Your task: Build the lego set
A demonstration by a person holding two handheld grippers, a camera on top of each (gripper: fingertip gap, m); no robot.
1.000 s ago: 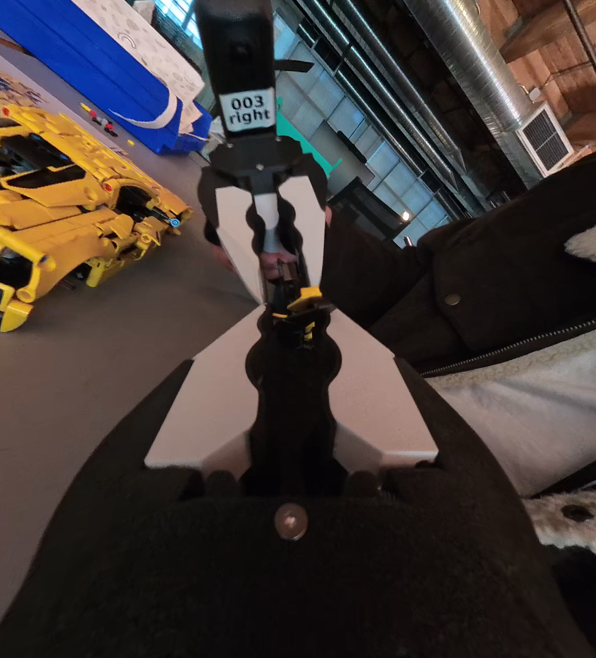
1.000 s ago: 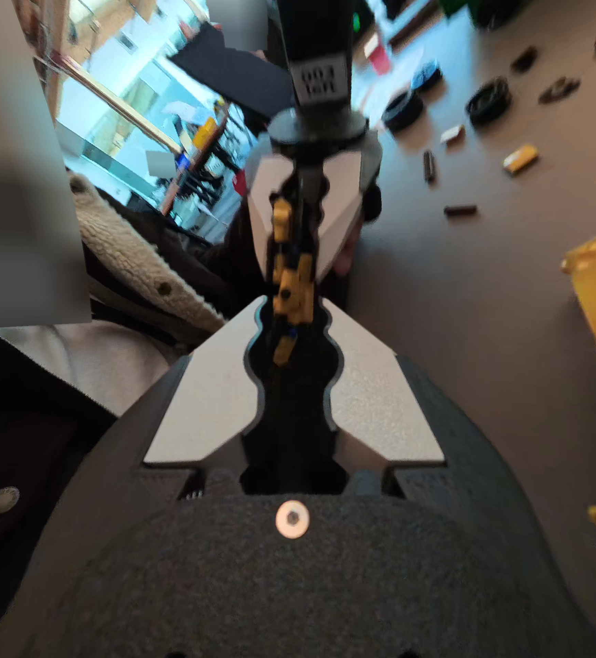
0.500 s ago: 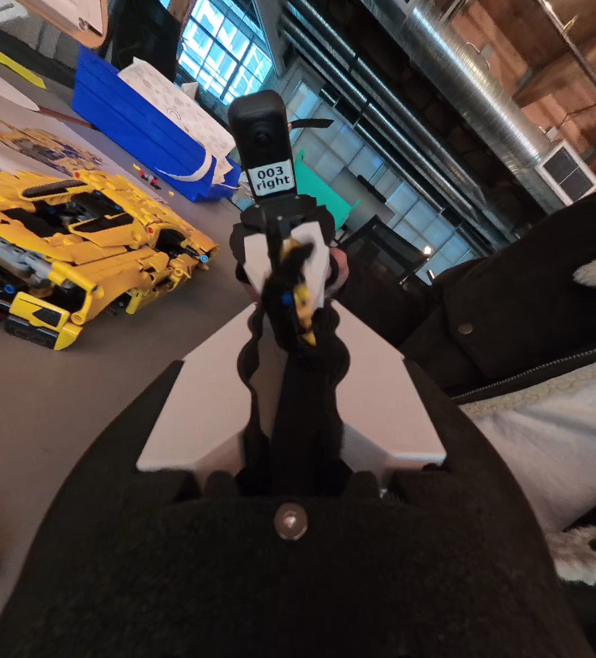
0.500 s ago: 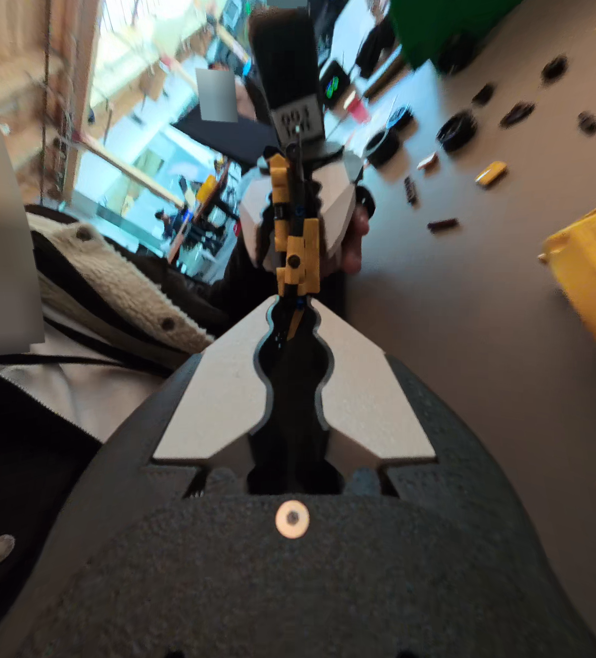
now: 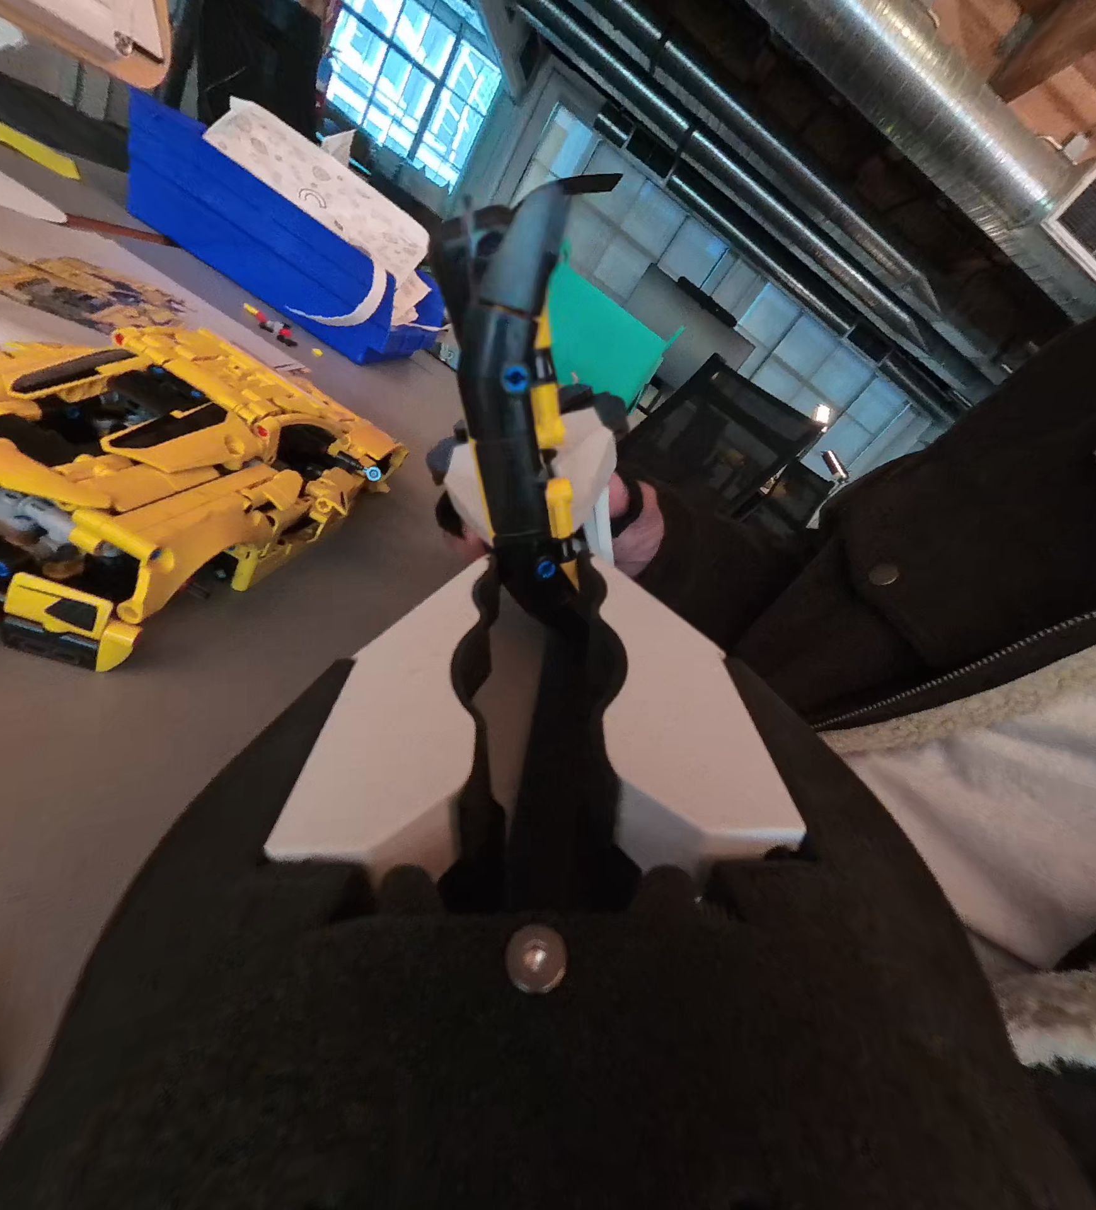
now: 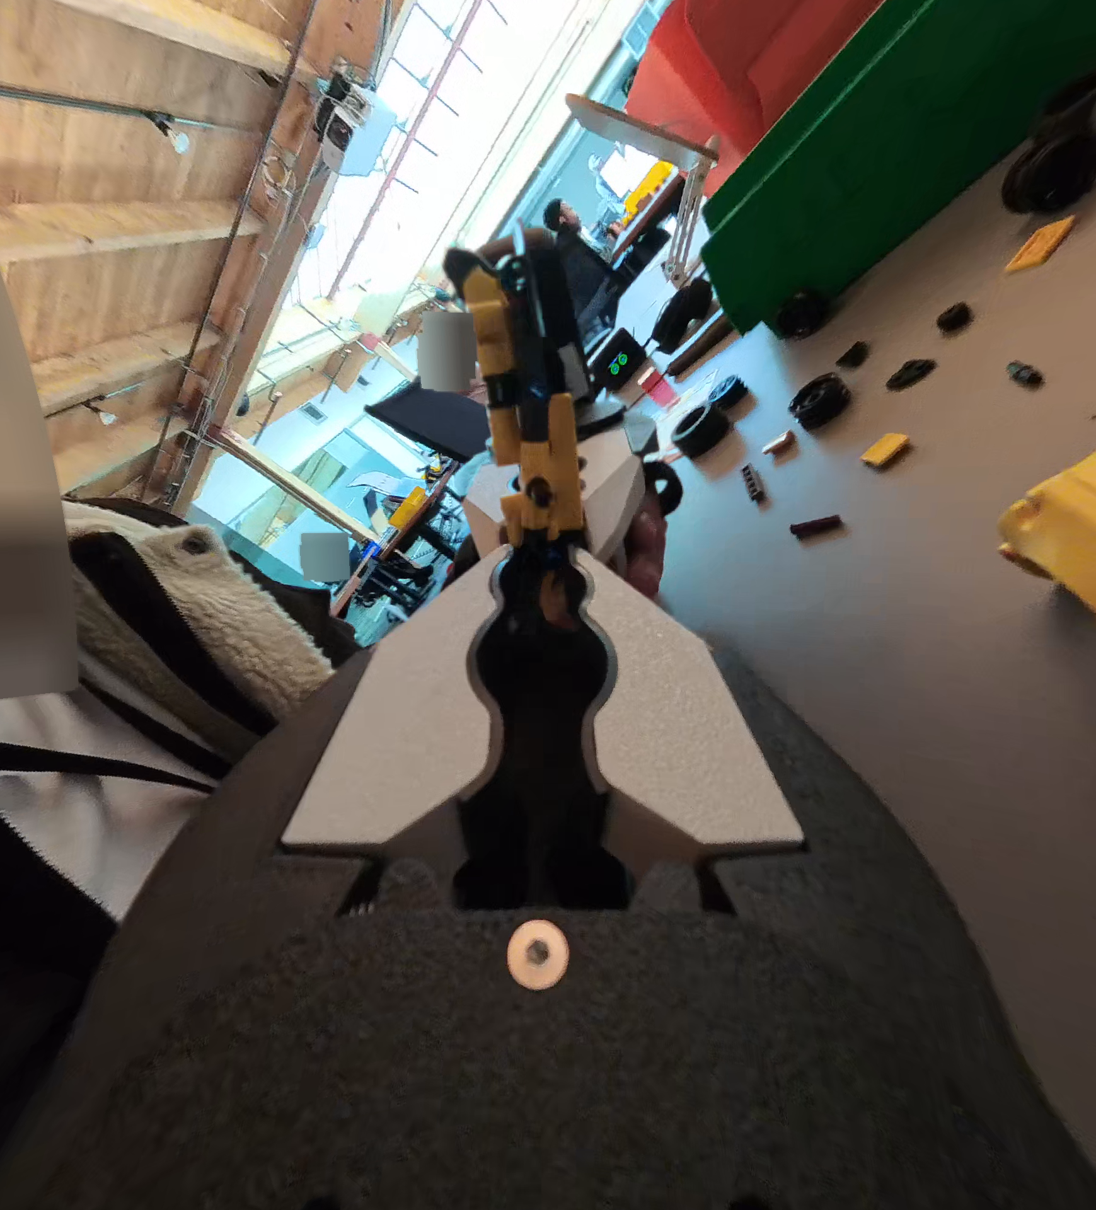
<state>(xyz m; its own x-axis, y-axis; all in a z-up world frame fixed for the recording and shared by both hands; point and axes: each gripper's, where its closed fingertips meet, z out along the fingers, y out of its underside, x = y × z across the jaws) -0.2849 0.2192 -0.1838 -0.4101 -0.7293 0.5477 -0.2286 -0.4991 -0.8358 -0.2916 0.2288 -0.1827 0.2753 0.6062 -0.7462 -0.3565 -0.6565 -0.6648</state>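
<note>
Two grippers, left gripper (image 5: pixel 535 576) and right gripper (image 6: pixel 542 556), are gripping one black-and-yellow lego subassembly (image 5: pixel 519 419) in closed jaws above the counter (image 5: pixel 139 753); a blue bin (image 5: pixel 237 229) is holding printed sheets (image 5: pixel 316 177).

Both my grippers share one build: left gripper (image 5: pixel 535 576) and right gripper (image 6: pixel 542 556) each have pale grey wedge fingers (image 5: pixel 394 740) with black wavy inner edges, mounted on a matte black textured body with a single silver screw (image 5: pixel 536 960) at centre. The person wears a dark jacket (image 5: pixel 964 537) with cream fleece lining, metal snaps and zip.
</note>
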